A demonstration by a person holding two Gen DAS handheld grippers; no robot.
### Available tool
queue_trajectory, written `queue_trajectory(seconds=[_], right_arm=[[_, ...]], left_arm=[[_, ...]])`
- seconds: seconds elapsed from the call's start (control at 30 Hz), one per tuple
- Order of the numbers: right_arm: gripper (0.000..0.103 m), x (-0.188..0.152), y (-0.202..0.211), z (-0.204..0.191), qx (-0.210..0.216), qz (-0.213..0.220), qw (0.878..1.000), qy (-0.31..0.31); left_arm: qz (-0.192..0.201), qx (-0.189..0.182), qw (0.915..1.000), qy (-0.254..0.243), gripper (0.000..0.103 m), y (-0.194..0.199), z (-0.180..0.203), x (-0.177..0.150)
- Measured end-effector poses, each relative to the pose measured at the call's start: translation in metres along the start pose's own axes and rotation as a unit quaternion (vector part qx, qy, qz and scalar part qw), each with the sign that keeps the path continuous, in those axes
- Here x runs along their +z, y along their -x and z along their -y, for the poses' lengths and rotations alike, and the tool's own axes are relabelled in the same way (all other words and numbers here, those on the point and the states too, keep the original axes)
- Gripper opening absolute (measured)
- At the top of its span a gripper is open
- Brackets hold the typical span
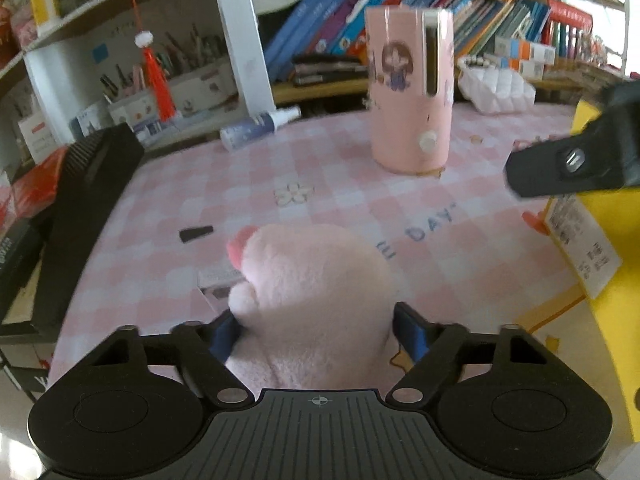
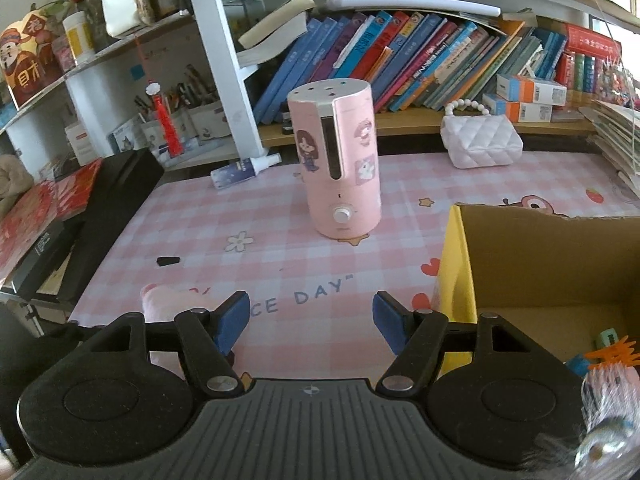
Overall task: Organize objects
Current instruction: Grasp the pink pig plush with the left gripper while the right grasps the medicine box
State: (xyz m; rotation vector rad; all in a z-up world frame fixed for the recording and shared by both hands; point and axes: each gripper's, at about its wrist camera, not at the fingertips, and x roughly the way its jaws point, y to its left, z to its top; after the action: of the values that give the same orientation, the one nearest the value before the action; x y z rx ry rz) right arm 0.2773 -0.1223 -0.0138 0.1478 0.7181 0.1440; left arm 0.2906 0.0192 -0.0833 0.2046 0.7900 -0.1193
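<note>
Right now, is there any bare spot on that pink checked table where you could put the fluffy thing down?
Yes. The widest bare stretch lies between the pink humidifier and the open right gripper, around the "DAY" print. Another runs from the small black piece to the spray bottle. The cardboard box crowds the right side, and the left gripper grips the pink plush.

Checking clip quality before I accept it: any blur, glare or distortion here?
Left wrist view: the plush toy in the left claw is soft, the right claw smeared; glare streaks the pink humidifier. Right wrist view: sharper; fisheye bends the shelves, the window corner is blown out.
</note>
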Motion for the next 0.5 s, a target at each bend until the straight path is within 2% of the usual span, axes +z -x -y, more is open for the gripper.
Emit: queue_trajectory(seconds=[0.1,0.3,0.5], right_arm=[[0.066,0.001,-0.001,-0.001,0.001,0.001,1.000,0.004],[0.067,0.003,-0.008,-0.014,0.023,0.000,1.000,0.014],[0.067,-0.001,-0.035,-0.049,0.060,-0.019,0.997,0.038]], left_arm=[[0.005,-0.007,0.9999,0.007,0.060,0.006,-0.003,-0.002],[0.031,-0.007,0.9968,0.074,0.060,0.054,-0.034,-0.016],[0.022,0.048,0.9886,0.141,0.060,0.094,-0.076,-0.043]])
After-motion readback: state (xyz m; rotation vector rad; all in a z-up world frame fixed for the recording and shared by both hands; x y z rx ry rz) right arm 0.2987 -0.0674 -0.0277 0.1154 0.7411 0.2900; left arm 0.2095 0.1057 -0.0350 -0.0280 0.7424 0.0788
